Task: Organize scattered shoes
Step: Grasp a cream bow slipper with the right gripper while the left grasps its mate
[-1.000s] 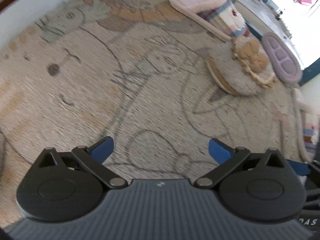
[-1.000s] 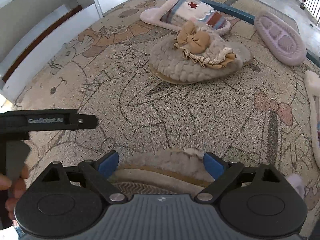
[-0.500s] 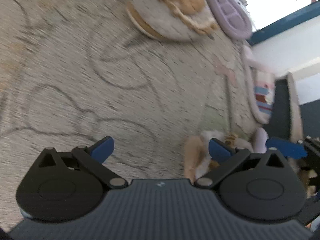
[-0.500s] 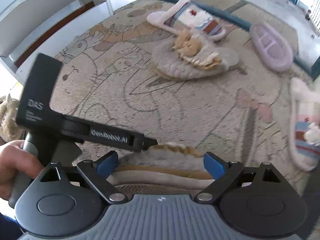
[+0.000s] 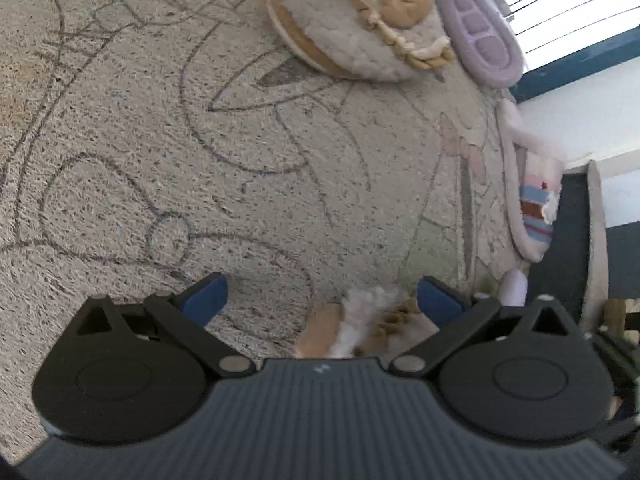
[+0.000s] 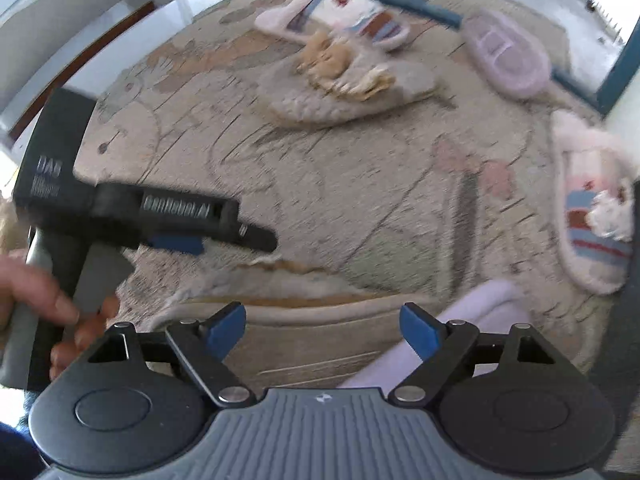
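Note:
My left gripper [image 5: 320, 300] is open low over the rug; the frilled edge of a fluffy grey slipper [image 5: 352, 324] shows between its fingers, near the right one. My right gripper [image 6: 322, 326] is open above that same slipper [image 6: 300, 320], whose tan-edged sole spreads wider than the gap. A lilac slipper [image 6: 460, 320] lies beside it under the right finger. The left gripper [image 6: 180, 216] appears in the right wrist view, held by a hand [image 6: 40, 300], just above the slipper's far edge. The matching fluffy slipper with a tan bow [image 6: 344, 84] [image 5: 360, 28] lies farther off.
A striped pink slipper [image 6: 340, 12] lies at the rug's far edge, another striped one [image 6: 592, 208] [image 5: 528, 204] at the right edge. A second lilac slipper [image 6: 504, 56] [image 5: 476, 36] rests by the blue door frame. White shelving [image 6: 80, 20] stands at far left. The cartoon-print rug [image 5: 200, 140] is bare between.
The left gripper has swung right and down toward the near fluffy slipper. The right gripper's view has pulled back, bringing the lilac slipper beside that slipper into sight. Both stay open.

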The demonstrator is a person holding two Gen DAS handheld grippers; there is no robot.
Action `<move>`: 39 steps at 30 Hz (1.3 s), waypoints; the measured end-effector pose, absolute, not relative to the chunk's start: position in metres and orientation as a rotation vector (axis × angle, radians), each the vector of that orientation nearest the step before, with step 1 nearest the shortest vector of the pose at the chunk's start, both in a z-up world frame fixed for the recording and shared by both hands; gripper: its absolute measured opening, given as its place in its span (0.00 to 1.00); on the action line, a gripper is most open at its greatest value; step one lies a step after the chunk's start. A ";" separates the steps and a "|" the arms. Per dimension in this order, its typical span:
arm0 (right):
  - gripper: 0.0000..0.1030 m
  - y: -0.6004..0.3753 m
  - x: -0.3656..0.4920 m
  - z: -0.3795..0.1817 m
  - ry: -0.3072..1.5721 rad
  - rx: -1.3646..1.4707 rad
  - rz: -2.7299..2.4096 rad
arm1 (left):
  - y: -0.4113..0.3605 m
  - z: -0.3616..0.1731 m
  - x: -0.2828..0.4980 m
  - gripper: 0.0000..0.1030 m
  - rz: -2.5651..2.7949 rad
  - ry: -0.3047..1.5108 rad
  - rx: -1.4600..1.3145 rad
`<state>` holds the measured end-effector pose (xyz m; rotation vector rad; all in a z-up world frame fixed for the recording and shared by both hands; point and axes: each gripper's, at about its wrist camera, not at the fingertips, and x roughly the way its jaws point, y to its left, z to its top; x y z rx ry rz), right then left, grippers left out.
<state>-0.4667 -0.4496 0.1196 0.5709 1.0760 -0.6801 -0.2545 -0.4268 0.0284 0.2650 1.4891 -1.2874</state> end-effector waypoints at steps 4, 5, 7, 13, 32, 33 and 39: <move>0.85 -0.446 -0.465 0.115 1.102 0.595 -0.644 | -0.430 0.025 -0.269 1.00 -1.351 1.564 0.251; 0.85 -0.444 -0.466 0.114 1.113 0.597 -0.631 | -0.431 0.024 -0.273 1.00 -1.363 1.570 0.257; 0.86 -0.439 -0.468 0.110 1.154 0.584 -0.612 | -0.434 0.025 -0.282 1.00 -1.387 1.569 0.282; 0.94 -0.426 -0.451 0.093 1.162 0.517 -0.527 | -0.432 0.021 -0.299 1.00 -1.434 1.632 0.280; 0.87 -0.414 -0.408 0.110 0.931 0.432 -0.402 | -0.410 0.072 -0.233 0.88 -1.537 1.528 0.080; 0.87 -0.414 -0.404 0.109 0.941 0.421 -0.414 | -0.407 0.079 -0.225 0.91 -1.535 1.509 0.071; 0.87 -0.413 -0.383 0.106 1.002 0.351 -0.485 | -0.398 0.066 -0.196 1.00 -1.390 1.517 0.065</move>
